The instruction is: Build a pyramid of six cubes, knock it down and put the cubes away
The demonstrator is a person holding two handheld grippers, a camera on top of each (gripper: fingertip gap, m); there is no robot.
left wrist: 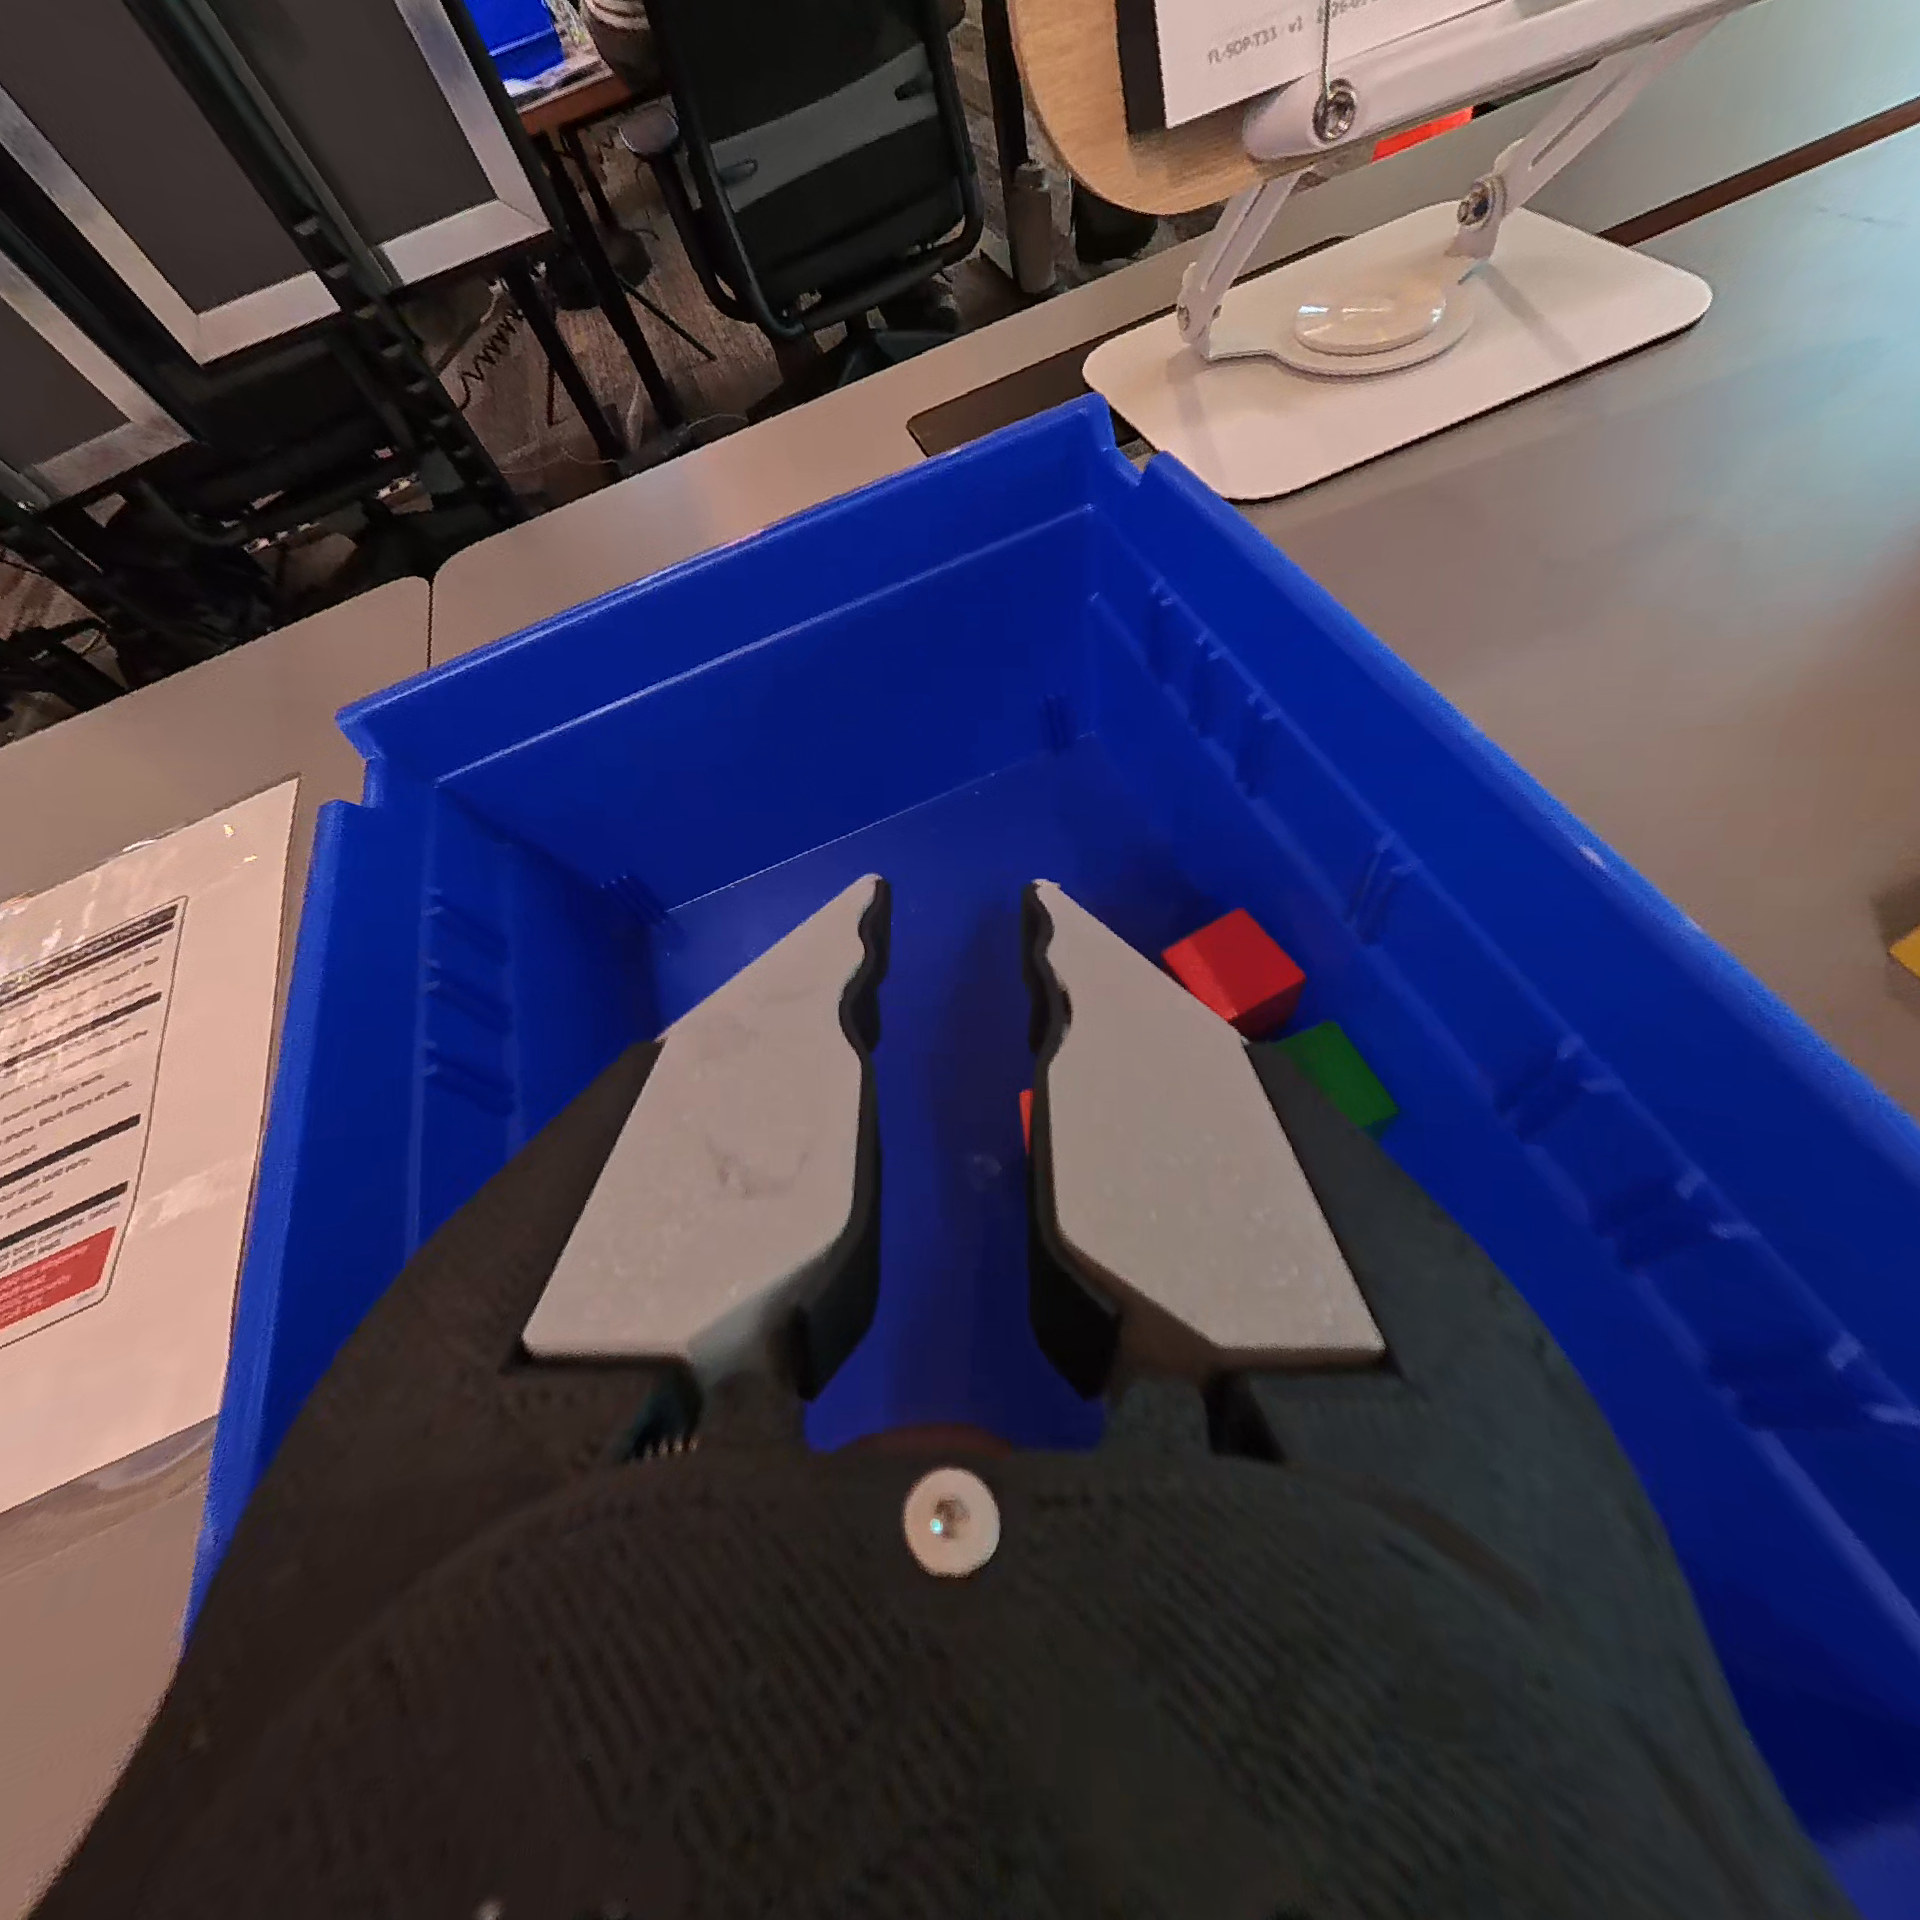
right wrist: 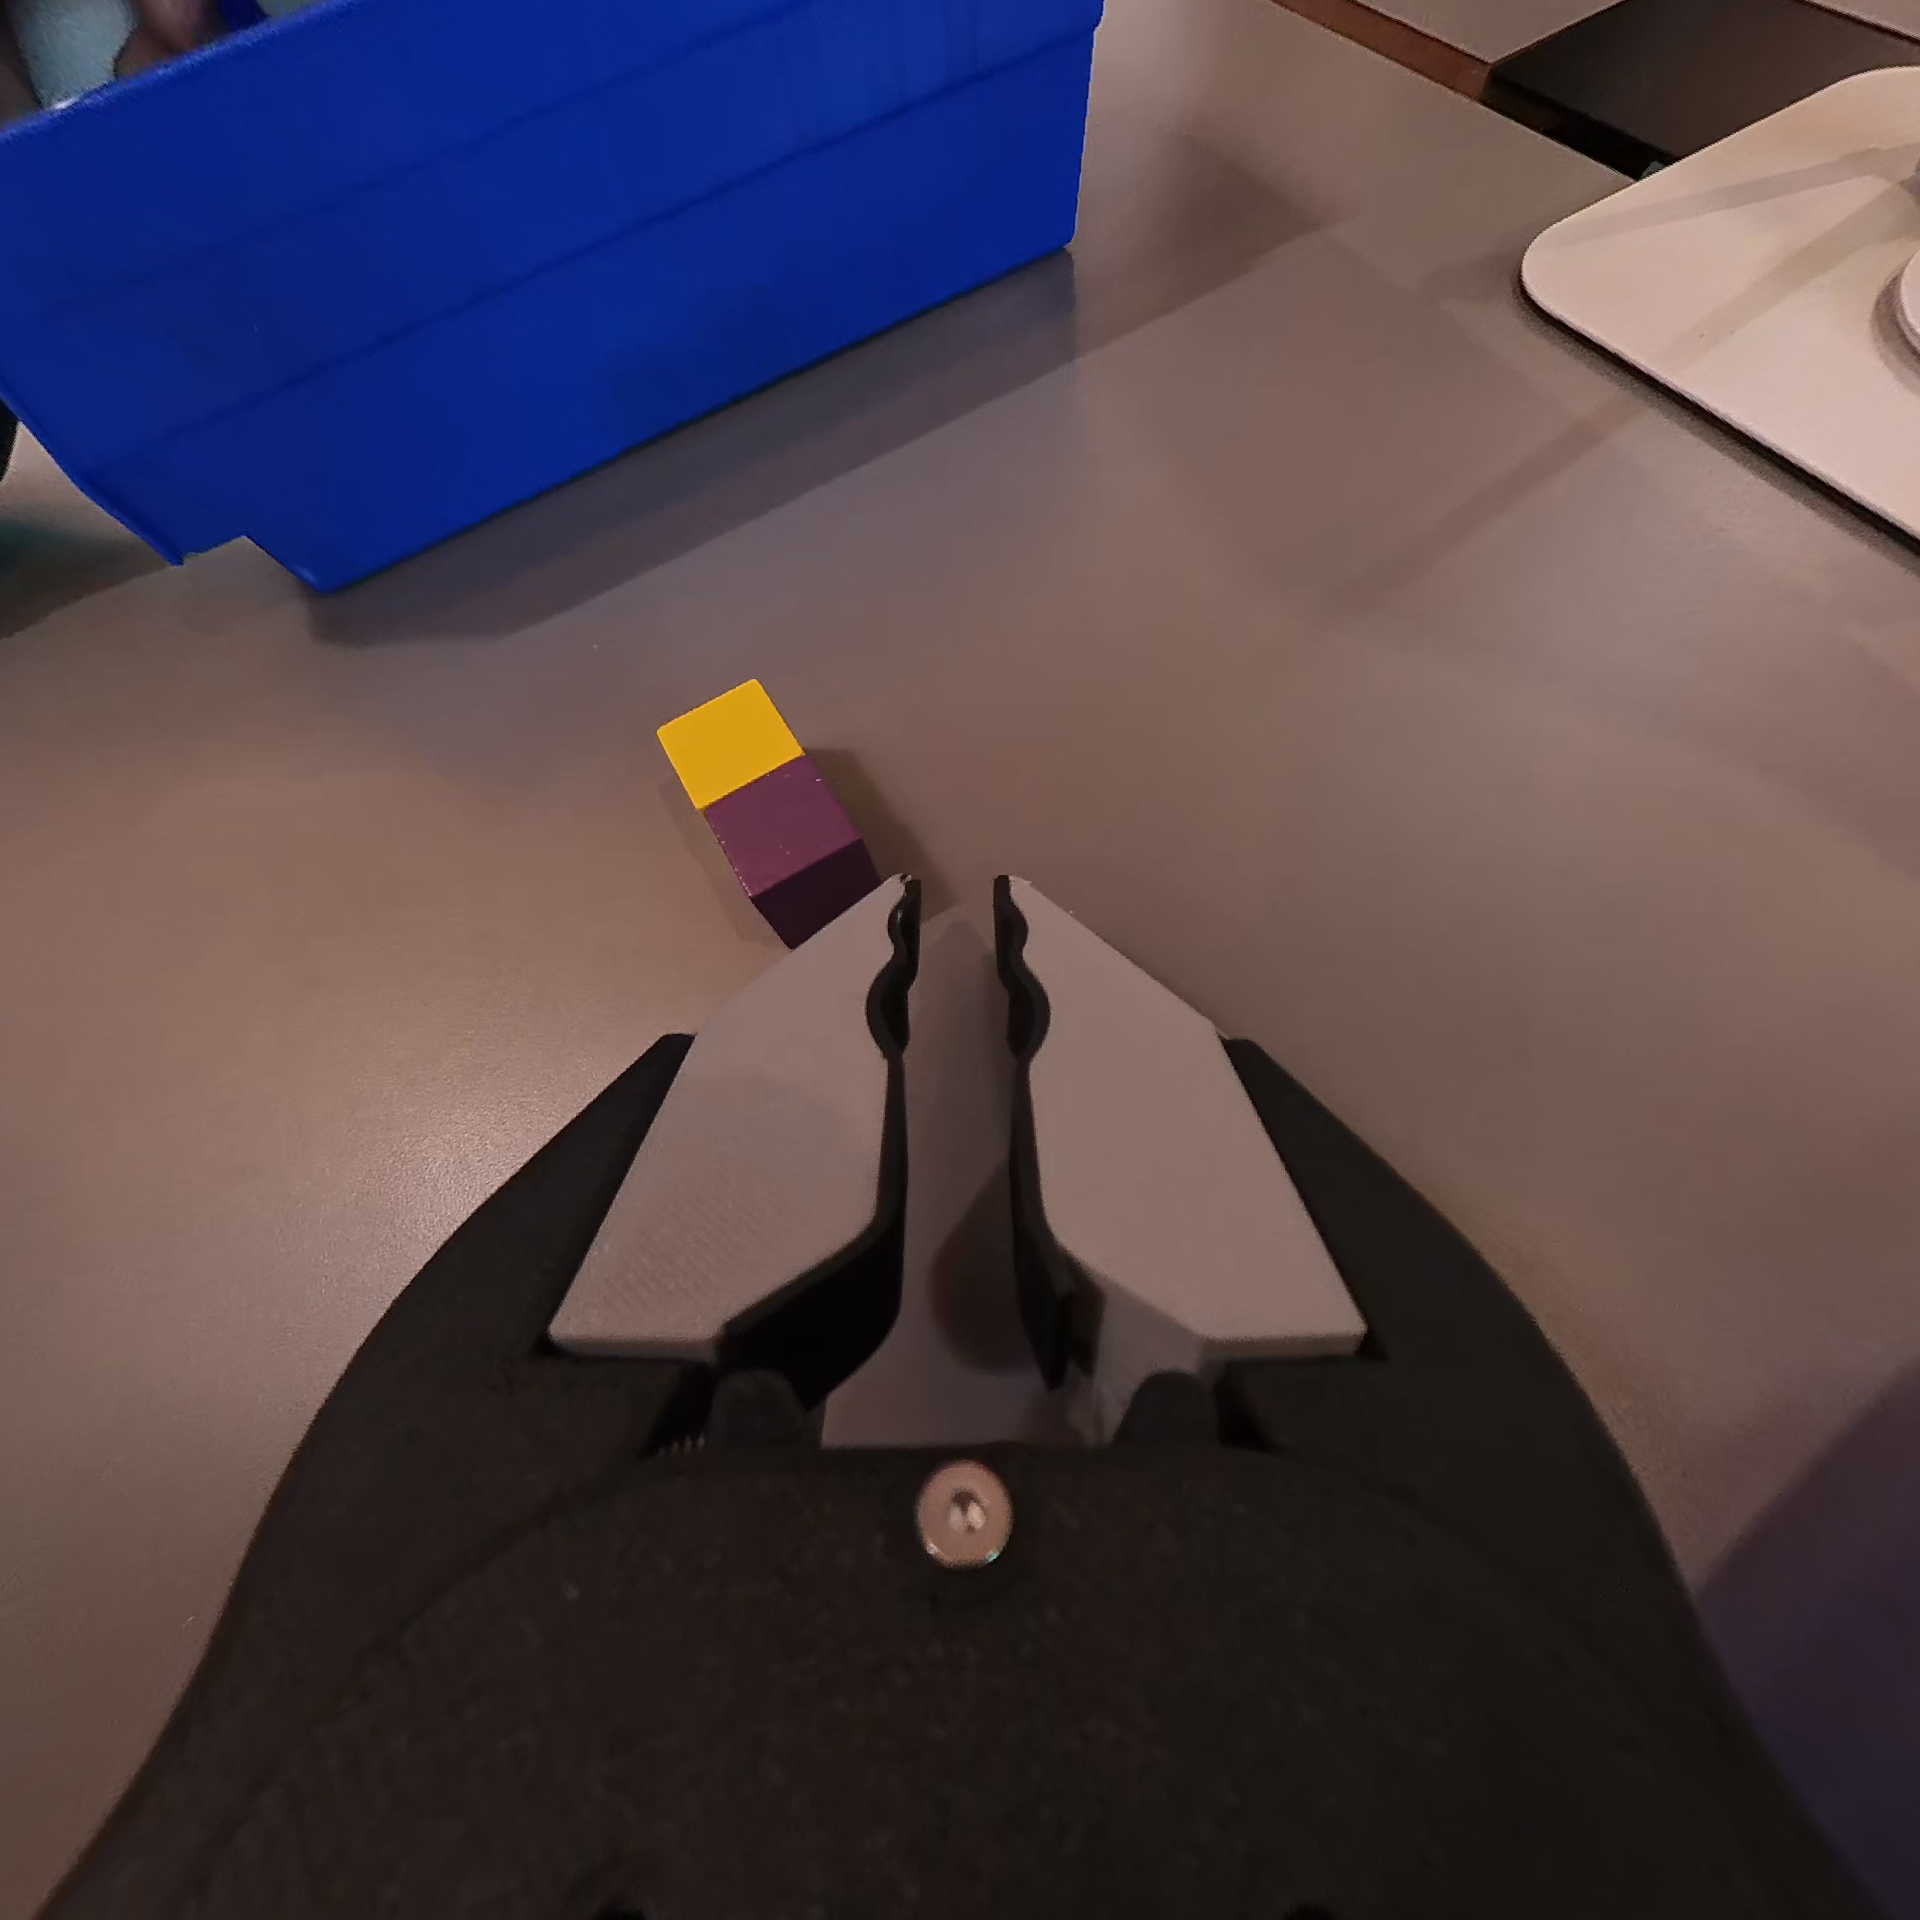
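Right gripper, jaws apart and empty, hovers over the table; purple cube lies at eleven o'clock just beyond its left fingertip, yellow cube touching behind it, their line running toward the blue bin. Open room all round. Left gripper, parted and empty, hangs over the bin, where the red cube and green cube lie at one o'clock.

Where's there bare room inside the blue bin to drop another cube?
The blue plastic bin has a bare floor along its far wall and left side. Its right side is crowded: a red wooden cube and a green cube sit against that wall.
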